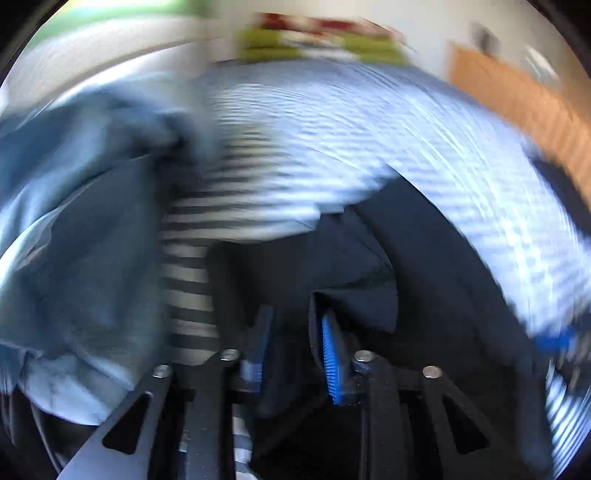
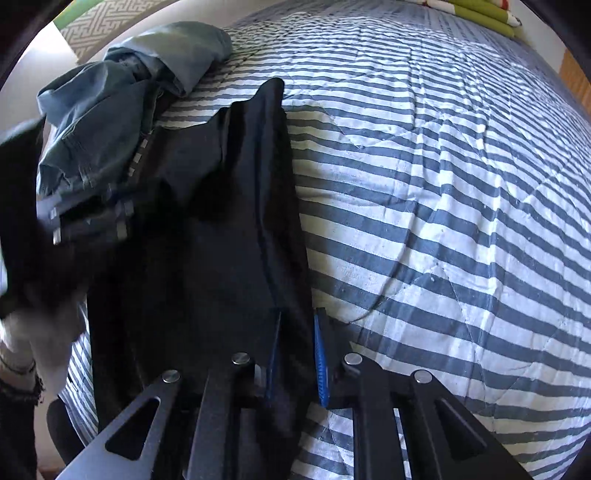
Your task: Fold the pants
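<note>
while the left wrist view is smeared by motion blur, the right wrist view is sharp. dark navy fabric pants (image 2: 207,229) lie lengthwise along the left part of a blue-and-white striped quilted bedspread (image 2: 443,206), one leg end reaching up toward the middle of the bed. right gripper (image 2: 297,347): the two blue ribbed pads sit close together with the near edge of the dark pants pinched between them, so it is clamped on the cloth. left gripper (image 1: 295,332): blue pads stand somewhat apart, dark pants cloth (image 1: 351,266) lying between and ahead of them; whether the pads press on it cannot be told through the blur. a crumpled pile of grey-blue denim garments (image 2: 110,110) rests at the far left edge of the bed, touching the dark pants. green-and-red folded bedding (image 2: 480,13) sits at the far end of the bed. a pale sleeve cuff (image 2: 33,343) shows at the left border of the right wrist view.
</note>
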Tool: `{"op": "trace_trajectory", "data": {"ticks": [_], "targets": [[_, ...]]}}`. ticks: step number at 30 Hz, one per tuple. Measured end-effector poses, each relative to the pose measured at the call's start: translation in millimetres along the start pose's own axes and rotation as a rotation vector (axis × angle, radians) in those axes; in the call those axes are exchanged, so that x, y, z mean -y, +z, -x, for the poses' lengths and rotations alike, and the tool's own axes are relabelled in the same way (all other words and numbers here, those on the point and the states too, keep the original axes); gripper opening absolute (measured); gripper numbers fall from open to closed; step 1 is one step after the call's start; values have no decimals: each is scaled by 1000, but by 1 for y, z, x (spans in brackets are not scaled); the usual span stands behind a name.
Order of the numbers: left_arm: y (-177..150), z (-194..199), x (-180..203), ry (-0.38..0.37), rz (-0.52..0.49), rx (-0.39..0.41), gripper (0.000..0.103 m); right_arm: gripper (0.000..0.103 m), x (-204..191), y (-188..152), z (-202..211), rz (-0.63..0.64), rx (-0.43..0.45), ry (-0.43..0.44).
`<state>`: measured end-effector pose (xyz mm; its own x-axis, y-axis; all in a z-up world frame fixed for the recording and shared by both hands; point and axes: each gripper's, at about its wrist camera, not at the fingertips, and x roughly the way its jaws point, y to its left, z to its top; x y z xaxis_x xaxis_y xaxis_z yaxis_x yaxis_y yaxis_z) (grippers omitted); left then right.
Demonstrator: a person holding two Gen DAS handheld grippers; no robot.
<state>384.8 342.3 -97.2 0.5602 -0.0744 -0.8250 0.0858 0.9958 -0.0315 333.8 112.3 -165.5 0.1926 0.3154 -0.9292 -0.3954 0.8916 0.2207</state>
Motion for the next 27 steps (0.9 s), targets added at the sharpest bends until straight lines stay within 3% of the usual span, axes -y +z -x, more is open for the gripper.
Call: {"op": "trace_trajectory", "data": {"ticks": [2,5,9,12,16,18,22,27], "targets": [[6,8,-20,32,54,26,58,19,1,1,0,10,-5,6],[7,25,-30,56,20,53,60,22,-1,4,2,29,8,2],[-10,44,-35,28,3,49,65,39,-2,-2,7,54,2,23],[-40,64,-36,-36,30,23,65,39,-1,-11,4,67,-19,12],[-87,83,-24,-145,70,-69,65,40,9,-22,3,15,-44,71],[-107,90,-16,-155,77,-92,65,40,11,-31,6,-7,-56,87],[-143,122,-7,-186,101,-76,65,40,7,-57,20,-16,-52,90],[-179,170,-2,-283,175,-68,65,40,1,-100,52,16,-58,71]]}}
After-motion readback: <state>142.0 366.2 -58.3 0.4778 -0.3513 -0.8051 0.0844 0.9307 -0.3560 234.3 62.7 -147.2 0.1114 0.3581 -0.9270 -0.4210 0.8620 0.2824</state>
